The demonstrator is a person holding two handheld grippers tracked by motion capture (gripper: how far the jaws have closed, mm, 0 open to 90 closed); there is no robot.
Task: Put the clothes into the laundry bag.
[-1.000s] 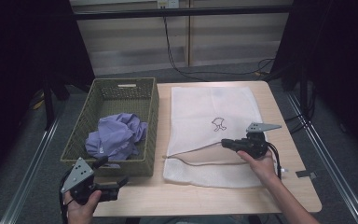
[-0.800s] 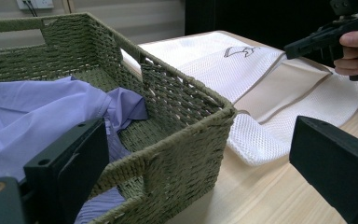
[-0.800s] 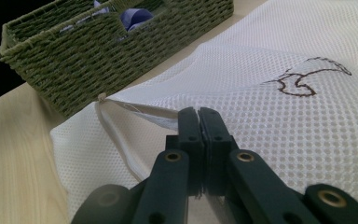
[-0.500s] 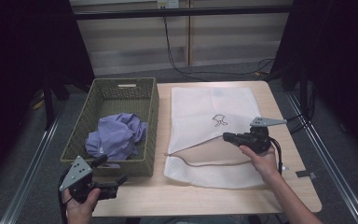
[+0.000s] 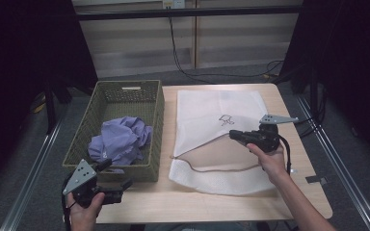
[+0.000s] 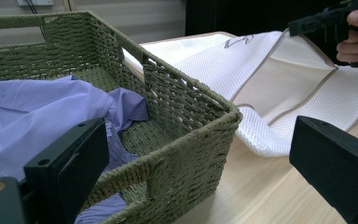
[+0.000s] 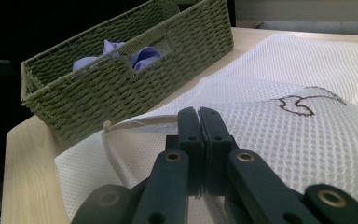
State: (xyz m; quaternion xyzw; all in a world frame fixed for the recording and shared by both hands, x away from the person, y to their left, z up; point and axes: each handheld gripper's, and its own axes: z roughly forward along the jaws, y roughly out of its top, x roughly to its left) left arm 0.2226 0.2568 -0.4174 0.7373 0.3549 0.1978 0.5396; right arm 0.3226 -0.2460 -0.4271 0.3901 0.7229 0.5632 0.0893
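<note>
Item: white mesh laundry bag (image 5: 221, 139), one, laid flat on the table (image 5: 173, 202), its long axis running away from the person; its top layer is held lifted at the open mouth, so that a slanting edge and a tan-trimmed opening are shown facing the basket

Right gripper (image 5: 238, 136): jaws pressed together on the bag's upper layer, the mesh pinched at the mouth edge and raised off the lower layer

Left gripper (image 5: 118, 184): jaws standing apart, nothing between them; held at the near corner of the basket (image 5: 125, 91), just beside its wall

Item: lilac garment (image 5: 120, 139), one, crumpled inside the woven green basket, one, to the left of the bag

Relation judged decisive: the garment lies ahead of the left gripper, over the basket rim, and the left hand is much the nearer to it; the bag mouth lies to the garment's right
</note>
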